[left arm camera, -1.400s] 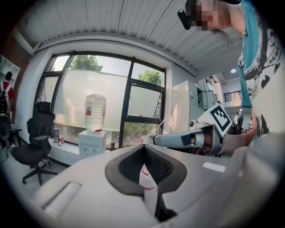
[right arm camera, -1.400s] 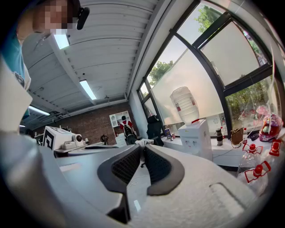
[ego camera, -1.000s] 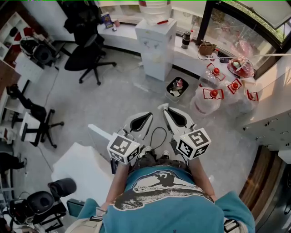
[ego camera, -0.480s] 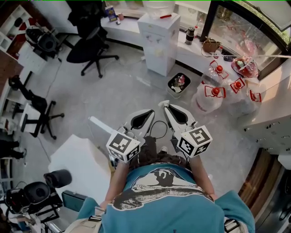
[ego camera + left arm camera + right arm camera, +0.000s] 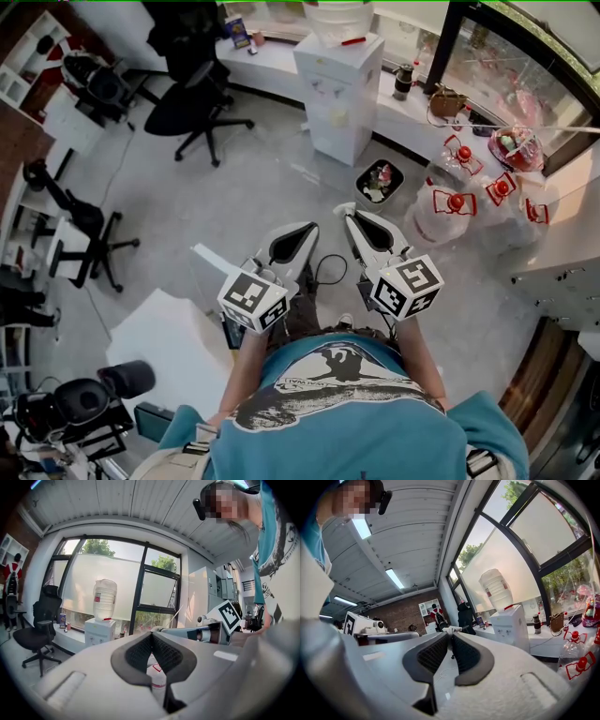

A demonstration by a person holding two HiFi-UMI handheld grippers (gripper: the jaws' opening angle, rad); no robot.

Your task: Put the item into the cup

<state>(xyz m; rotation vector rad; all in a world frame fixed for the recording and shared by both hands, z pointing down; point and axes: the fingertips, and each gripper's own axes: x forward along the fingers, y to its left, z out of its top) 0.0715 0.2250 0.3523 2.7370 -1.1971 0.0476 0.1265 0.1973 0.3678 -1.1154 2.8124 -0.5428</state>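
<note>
Both claws point to twelve o'clock over the floor. Left claw (image 5: 307,226) is pinched together, nothing in it. Right claw (image 5: 345,213) is the same, closed and empty. Water dispenser (image 5: 337,89) stands at twelve, office chair (image 5: 192,103) at eleven. Item and cup: can't tell where.

Water dispenser (image 5: 339,98) at the far counter (image 5: 272,58), office chair (image 5: 192,108) left of it, bin (image 5: 379,182) and bottles (image 5: 450,211) right
</note>
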